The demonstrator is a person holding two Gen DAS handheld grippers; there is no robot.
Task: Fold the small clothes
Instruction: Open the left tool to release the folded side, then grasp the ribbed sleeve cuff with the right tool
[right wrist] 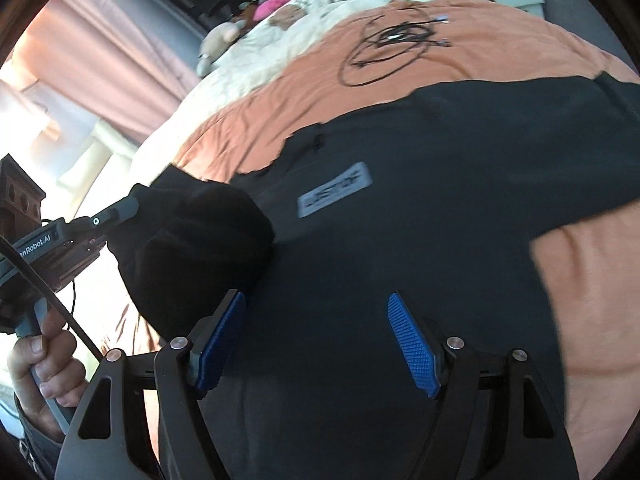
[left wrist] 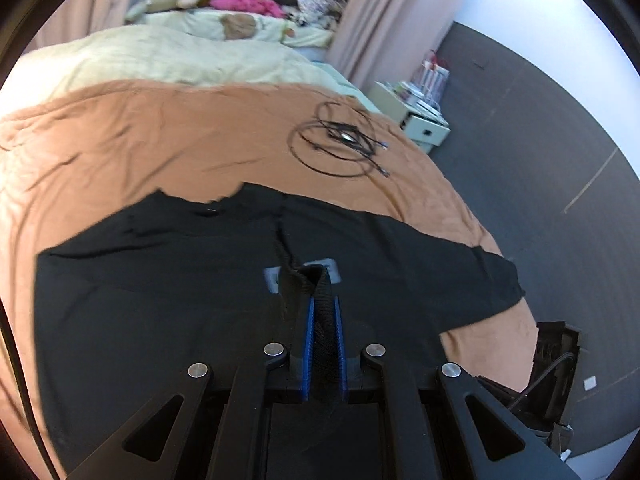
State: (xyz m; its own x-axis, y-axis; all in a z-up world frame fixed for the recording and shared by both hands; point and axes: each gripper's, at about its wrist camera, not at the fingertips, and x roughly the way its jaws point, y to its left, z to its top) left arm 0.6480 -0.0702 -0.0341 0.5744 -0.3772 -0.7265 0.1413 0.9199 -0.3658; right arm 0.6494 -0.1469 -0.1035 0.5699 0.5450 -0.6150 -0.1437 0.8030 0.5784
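A person's hand [right wrist: 42, 364] at the far left grips the handle of the left gripper [left wrist: 322, 280], whose blue pads are clamped together on a bunched fold of the black garment [left wrist: 180, 300]. The garment lies spread on the orange bedsheet [left wrist: 140, 132], its pale label [right wrist: 335, 195] facing up near the middle. The right gripper [right wrist: 316, 344] hovers over the cloth with its jaws wide apart and nothing between them. Farther off to the right, a coiled black cable [left wrist: 340, 140] rests on the sheet.

We are seeing the black garment [right wrist: 400, 240] blurring, its label [right wrist: 335, 190] unreadable, its lower edge running off frame, bunched cloth hiding the left hand-held gripper [right wrist: 132, 204] fingertips.
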